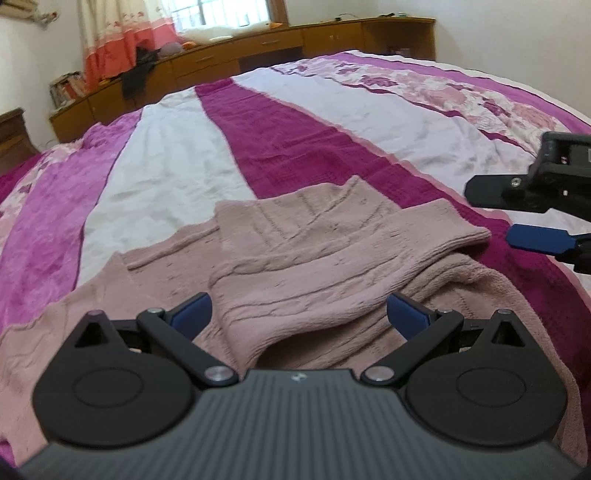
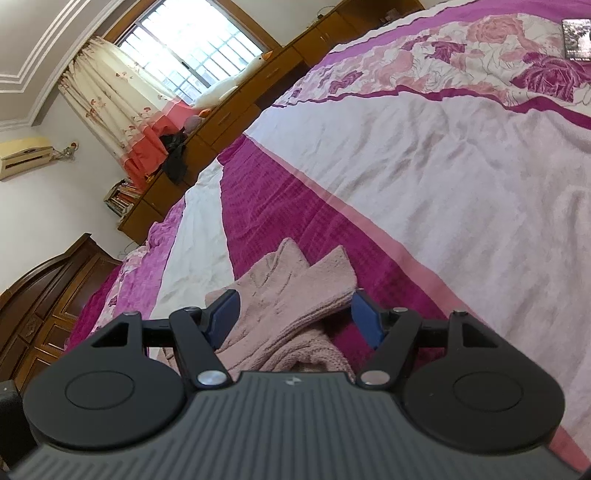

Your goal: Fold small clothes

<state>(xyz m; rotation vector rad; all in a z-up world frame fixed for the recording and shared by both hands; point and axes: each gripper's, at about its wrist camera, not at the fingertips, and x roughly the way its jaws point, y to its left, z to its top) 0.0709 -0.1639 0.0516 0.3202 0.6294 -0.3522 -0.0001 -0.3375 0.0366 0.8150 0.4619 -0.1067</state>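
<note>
Left gripper (image 1: 299, 314): fingers wide, empty, pink knitted sweater (image 1: 295, 258) lying partly folded between and beyond them on the bed (image 1: 295, 129). Right gripper (image 2: 295, 317): fingers wide, empty, sweater cuff between them; wooden cabinets (image 1: 258, 48) farthest.

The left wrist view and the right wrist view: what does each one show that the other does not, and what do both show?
Only the left wrist view shows the right tool from outside, open, hovering beside the sweater.

Only the right wrist view shows the air conditioner, the dark wooden wardrobe and a dark booklet on the bedspread.

Both show the pink knitted sweater on the striped bedspread, curtain and cabinets.
</note>
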